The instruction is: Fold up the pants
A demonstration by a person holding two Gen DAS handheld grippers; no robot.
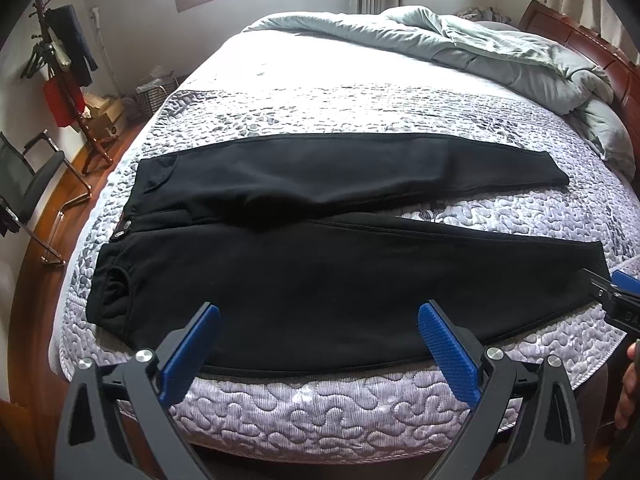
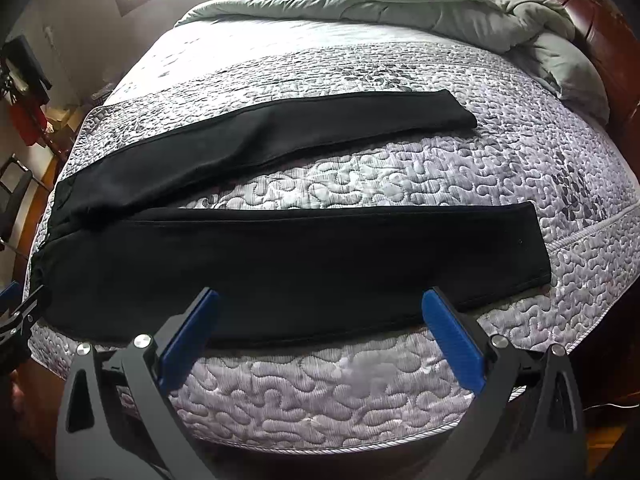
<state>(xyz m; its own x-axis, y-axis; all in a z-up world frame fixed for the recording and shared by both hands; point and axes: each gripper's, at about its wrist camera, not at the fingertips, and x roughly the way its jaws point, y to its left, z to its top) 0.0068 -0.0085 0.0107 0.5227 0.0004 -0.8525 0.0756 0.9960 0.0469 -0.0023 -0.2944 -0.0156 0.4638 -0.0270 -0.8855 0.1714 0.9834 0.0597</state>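
Observation:
Black pants [image 1: 320,272] lie flat on the quilted mattress [image 1: 320,412], waistband to the left, the two legs spread apart toward the right. My left gripper [image 1: 318,312] is open and empty, above the near leg by the bed's front edge. My right gripper [image 2: 320,296] is open and empty, above the lower part of the near leg [image 2: 280,264]. The far leg [image 2: 280,132] lies further back. The right gripper's tip shows at the right edge of the left wrist view [image 1: 616,292].
A bunched grey-green duvet [image 1: 500,48] lies at the far right by the wooden headboard [image 1: 600,44]. A coat rack [image 1: 60,76], a black chair [image 1: 28,184] and boxes [image 1: 108,112] stand on the floor to the left of the bed.

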